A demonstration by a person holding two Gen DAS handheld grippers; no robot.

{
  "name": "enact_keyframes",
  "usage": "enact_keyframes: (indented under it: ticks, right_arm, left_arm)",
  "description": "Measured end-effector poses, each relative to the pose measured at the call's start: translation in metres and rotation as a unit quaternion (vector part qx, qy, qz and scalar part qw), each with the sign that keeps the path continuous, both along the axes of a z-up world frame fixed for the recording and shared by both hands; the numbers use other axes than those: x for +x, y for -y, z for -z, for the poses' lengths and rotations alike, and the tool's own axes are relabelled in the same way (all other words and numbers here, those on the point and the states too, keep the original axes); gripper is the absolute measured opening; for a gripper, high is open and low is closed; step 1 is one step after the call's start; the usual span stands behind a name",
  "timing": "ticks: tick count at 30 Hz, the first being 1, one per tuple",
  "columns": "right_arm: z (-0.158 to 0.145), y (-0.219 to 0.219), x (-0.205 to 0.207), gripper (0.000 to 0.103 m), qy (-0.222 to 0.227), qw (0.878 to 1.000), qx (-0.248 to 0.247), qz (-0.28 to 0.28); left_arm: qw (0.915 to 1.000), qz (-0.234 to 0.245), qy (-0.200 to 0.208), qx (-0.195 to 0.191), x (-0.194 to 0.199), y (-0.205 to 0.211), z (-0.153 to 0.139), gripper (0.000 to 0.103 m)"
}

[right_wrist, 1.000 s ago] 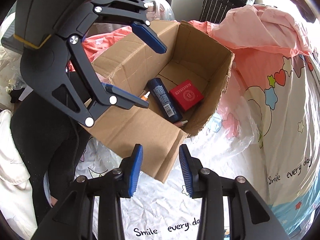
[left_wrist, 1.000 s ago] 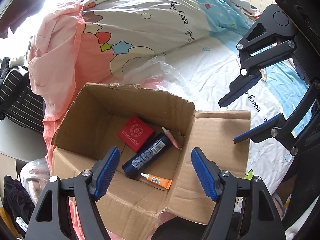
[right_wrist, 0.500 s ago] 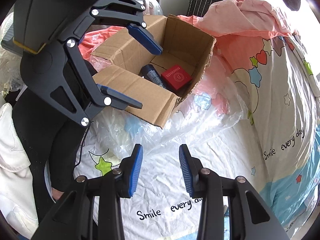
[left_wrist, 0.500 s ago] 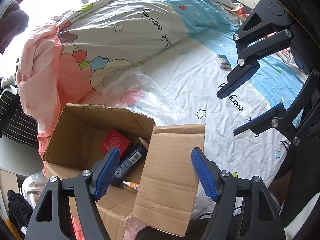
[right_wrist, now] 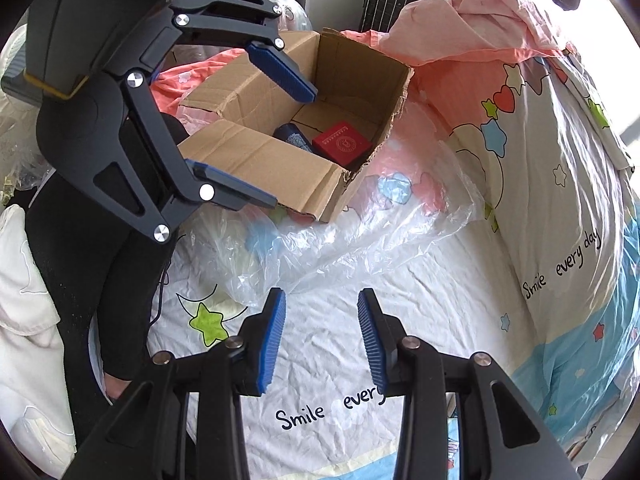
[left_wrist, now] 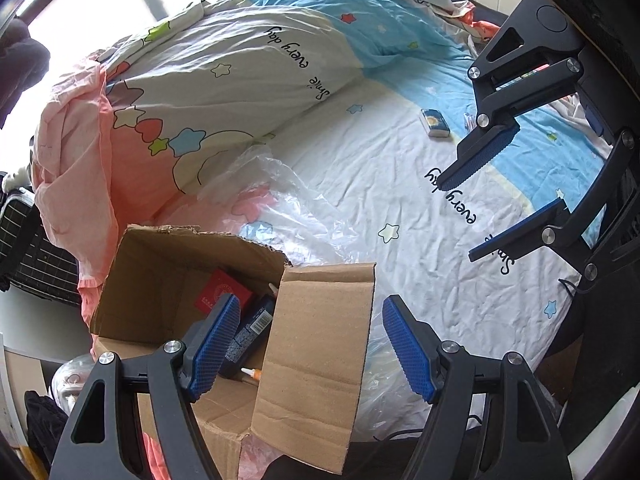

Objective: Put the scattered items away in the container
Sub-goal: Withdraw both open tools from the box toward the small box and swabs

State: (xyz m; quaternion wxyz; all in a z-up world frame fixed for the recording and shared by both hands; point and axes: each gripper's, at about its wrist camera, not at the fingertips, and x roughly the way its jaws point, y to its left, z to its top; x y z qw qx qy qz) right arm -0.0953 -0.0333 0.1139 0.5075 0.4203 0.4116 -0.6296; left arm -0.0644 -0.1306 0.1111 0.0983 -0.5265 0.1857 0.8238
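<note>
At the left of the left wrist view, the cardboard box [left_wrist: 192,276] is seen on the bed, partly on a sheet of clear plastic [left_wrist: 288,204]. Inside it lie a red box [left_wrist: 222,294], a dark blue bottle [left_wrist: 254,326] and a small orange-capped tube [left_wrist: 252,374], so part of the tidying is judged done. The left hand-held gripper [left_wrist: 308,344] is held over the box's near flap [left_wrist: 320,344], its jaws wide apart with nothing between them. Further right on the bed sheet [left_wrist: 360,168], a small blue and white packet [left_wrist: 435,123] lies well apart from the box, with some smaller thing just beside it, too small to tell. At the far right, the right hand-held gripper [left_wrist: 500,208] hangs over the sheet, its jaws partly apart and empty.

The step in hand is judged to be the fetching of another item. For the next move, the packet would have to be reached across the bed and straddled by open jaws, probably those of the nearer right gripper, then clamped and carried back to the box.
</note>
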Motion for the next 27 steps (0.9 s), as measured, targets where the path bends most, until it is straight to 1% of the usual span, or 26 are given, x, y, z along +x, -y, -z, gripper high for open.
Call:
enact_keyframes:
  ticks: [5, 11, 22, 23, 25, 27]
  right_arm:
    - [-0.001, -0.020, -0.001, 0.035, -0.001, 1.000, -0.007, 0.016]
    - [0.003, -0.055, -0.005, 0.035, 0.001, 0.999, -0.006, 0.047]
    - [0.019, -0.123, -0.013, 0.035, 0.003, 0.994, 0.002, 0.105]
    - [0.020, -0.129, -0.014, 0.037, 0.005, 0.994, 0.002, 0.110]
    - [0.022, -0.140, -0.015, 0.049, 0.006, 0.992, 0.000, 0.123]
    - [0.025, -0.151, -0.017, 0.051, 0.010, 0.990, 0.000, 0.138]
  left_arm:
    - [0.9999, 0.010, 0.005, 0.002, -0.004, -0.021, 0.004, 0.076]
    - [0.9995, 0.027, 0.013, 0.012, -0.010, -0.054, 0.011, 0.076]
    - [0.9974, 0.063, 0.027, 0.024, -0.022, -0.118, 0.027, 0.076]
    - [0.9971, 0.066, 0.030, 0.025, -0.023, -0.124, 0.030, 0.076]
    - [0.9967, 0.068, 0.034, 0.026, -0.026, -0.134, 0.034, 0.076]
    - [0.9960, 0.073, 0.040, 0.032, -0.029, -0.144, 0.039, 0.077]
